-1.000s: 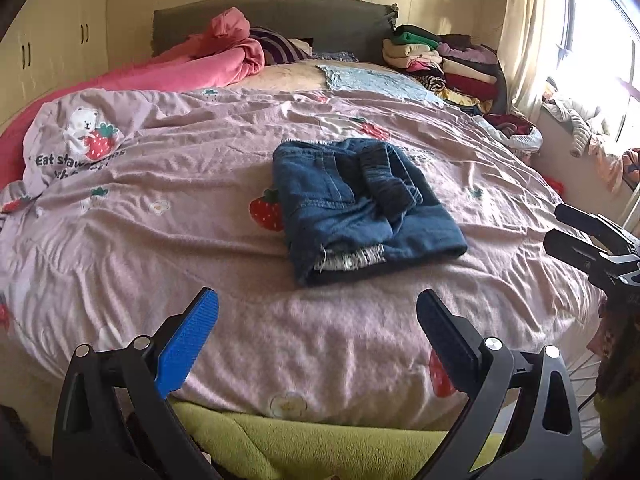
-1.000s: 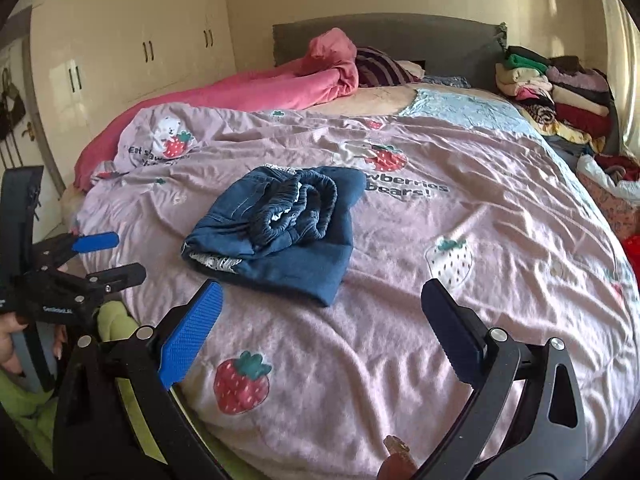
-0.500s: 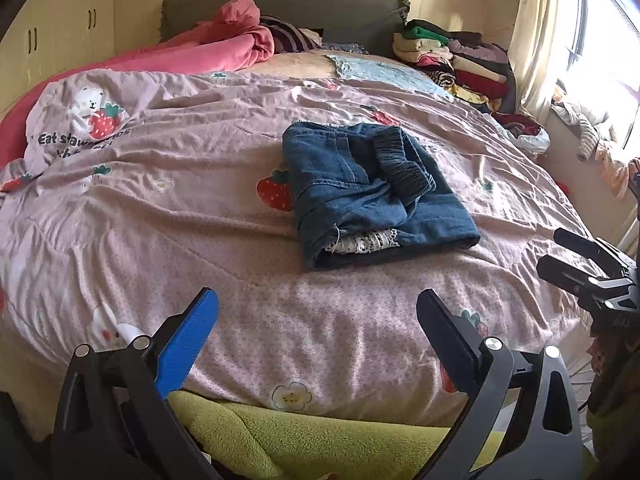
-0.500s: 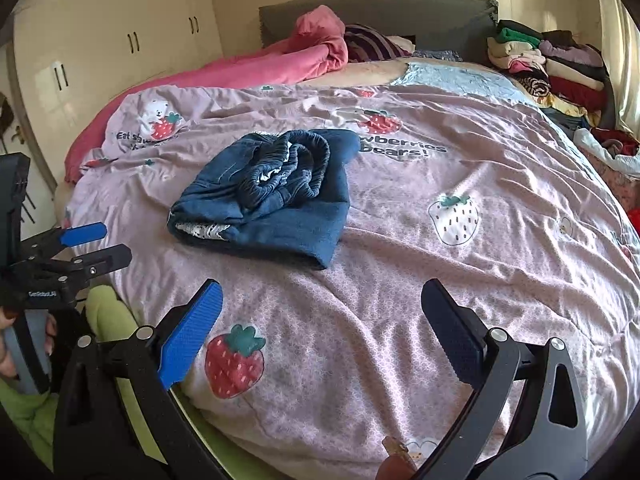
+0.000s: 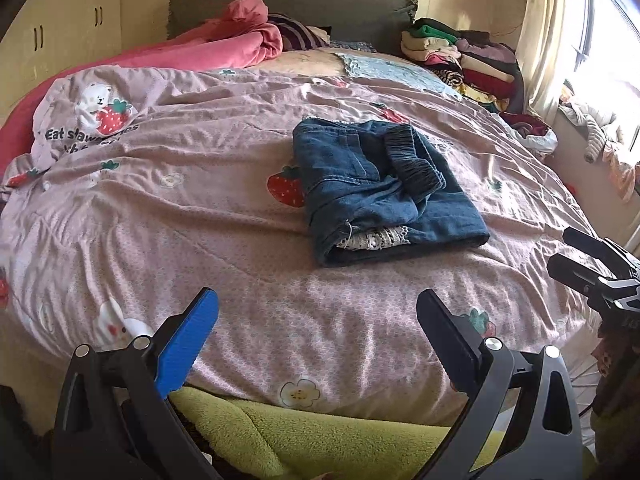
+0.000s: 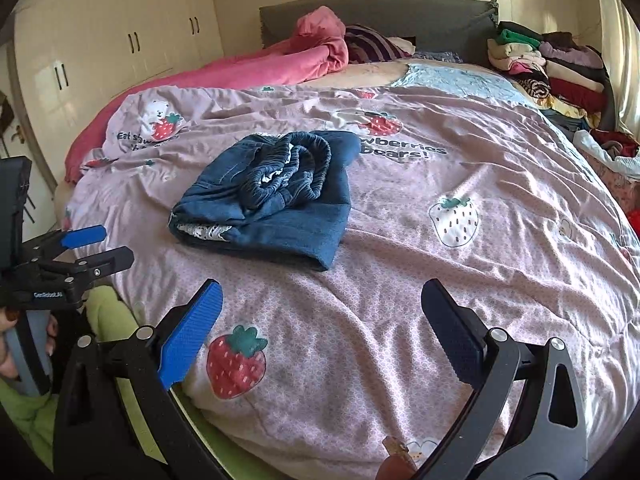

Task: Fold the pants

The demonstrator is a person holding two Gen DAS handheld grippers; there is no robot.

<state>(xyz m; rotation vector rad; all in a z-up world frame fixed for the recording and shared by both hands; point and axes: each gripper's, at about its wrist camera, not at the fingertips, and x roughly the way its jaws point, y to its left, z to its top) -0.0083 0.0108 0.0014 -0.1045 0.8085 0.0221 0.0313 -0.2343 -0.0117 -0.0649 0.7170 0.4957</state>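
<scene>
While both tools hang back at the foot of the bed, the findings stand as follows.

Pants position: the pants (image 5: 384, 192) lie in a folded blue bundle near the middle of the bed (image 5: 160, 216), on the pink strawberry quilt, well apart from both tools.

Long axis: the bundle runs roughly from the foot of the bed toward the headboard, with its open layered end and a strip of white lace facing the tools; the gathered waistband sits bunched on top.

Left tool (image 5: 318, 332): released, fingers spread wide, nothing held; the bundle lies ahead and slightly to its right.

Right tool (image 6: 322, 320): released, fingers spread wide, nothing held; the bundle lies ahead and to its left.

Nearer tool: neither clearly; the bundle sits about between them, so either could reach in.

Task standing: judged nearly done; the rumpled waistband may still want flattening.

Risk: a one-sided pull could spill the loose top layers.
</scene>
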